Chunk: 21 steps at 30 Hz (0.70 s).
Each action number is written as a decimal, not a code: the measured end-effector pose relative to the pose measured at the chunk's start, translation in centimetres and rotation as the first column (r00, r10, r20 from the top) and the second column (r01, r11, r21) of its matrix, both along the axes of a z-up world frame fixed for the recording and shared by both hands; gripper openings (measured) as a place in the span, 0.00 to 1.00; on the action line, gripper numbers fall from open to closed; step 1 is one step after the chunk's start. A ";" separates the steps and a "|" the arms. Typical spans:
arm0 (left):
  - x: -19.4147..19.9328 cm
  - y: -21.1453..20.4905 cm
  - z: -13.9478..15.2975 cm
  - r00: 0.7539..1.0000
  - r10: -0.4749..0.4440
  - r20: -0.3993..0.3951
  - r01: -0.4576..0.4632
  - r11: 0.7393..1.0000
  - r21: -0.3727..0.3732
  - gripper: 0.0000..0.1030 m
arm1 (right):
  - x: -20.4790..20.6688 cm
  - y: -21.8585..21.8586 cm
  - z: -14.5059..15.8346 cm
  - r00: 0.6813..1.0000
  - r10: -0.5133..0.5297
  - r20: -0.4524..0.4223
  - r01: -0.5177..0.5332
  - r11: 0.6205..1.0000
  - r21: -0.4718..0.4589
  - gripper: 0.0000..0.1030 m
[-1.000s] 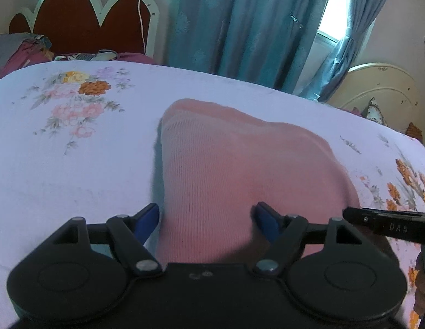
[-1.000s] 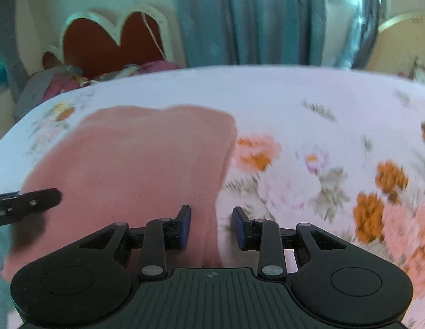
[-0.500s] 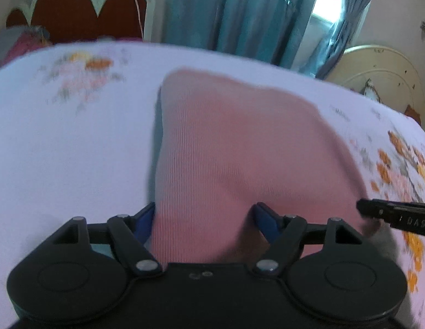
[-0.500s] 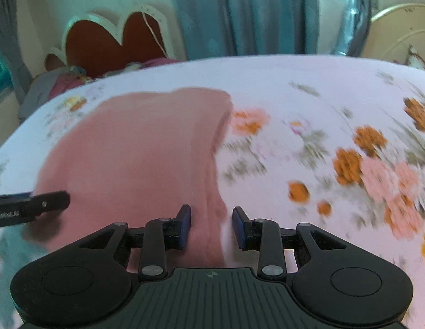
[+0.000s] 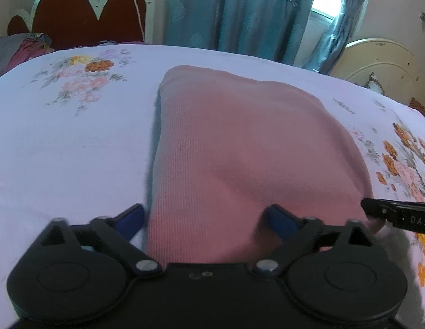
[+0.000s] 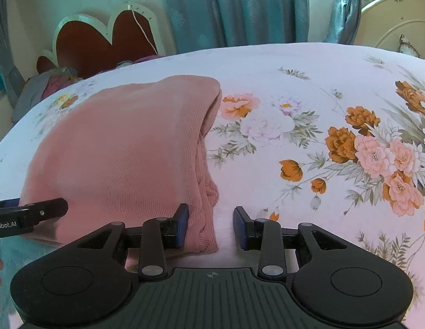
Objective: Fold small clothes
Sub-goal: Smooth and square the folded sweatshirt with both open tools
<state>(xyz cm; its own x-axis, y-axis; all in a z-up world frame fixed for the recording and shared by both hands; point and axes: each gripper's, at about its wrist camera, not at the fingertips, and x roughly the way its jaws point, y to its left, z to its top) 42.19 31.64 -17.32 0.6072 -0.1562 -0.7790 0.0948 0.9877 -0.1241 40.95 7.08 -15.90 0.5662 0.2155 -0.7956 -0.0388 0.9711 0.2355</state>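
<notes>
A folded pink knit garment (image 5: pixel 240 150) lies flat on the floral bedsheet (image 5: pixel 61 150). My left gripper (image 5: pixel 208 218) is at its near edge with jaws opening wide. The cloth lies between the blue fingers (image 5: pixel 135 216) and they do not press it. In the right wrist view the garment (image 6: pixel 124 150) fills the left half. My right gripper (image 6: pixel 211 226) stands at its near right corner, jaws narrowly apart. One finger is over the cloth and bare sheet shows before the other. Each gripper's tip shows in the other's view: right gripper (image 5: pixel 399 216), left gripper (image 6: pixel 28 213).
A red and white scalloped headboard (image 5: pixel 83 19) and teal curtains (image 5: pixel 240 8) stand behind the bed. Loose clothes (image 5: pixel 17 49) are piled at the far left corner. A cream rounded bed end (image 5: pixel 382 63) rises at the far right. Printed sheet (image 6: pixel 294 82) spreads right of the garment.
The left gripper's jaws have spread wider around the garment's near edge. Both views have steadied after a short move across the bed. The right jaws look the same.
</notes>
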 end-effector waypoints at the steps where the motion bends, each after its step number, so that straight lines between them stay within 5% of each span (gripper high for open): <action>1: 0.0 -0.1 -0.1 1.000 0.005 -0.004 -0.005 1.000 0.009 1.00 | -0.1 0.0 0.0 1.000 0.003 0.006 -0.003 1.000 -0.004 0.33; 17: -0.7 -1.4 0.1 0.980 0.195 -0.028 -0.193 0.980 0.049 1.00 | -0.1 0.1 0.0 0.999 0.035 0.010 -0.035 0.999 -0.016 0.35; 21: -1.1 -1.0 0.3 0.976 0.214 -0.032 -0.214 0.977 -0.003 1.00 | -0.1 0.7 0.5 0.999 0.034 -0.004 -0.034 0.997 -0.075 0.56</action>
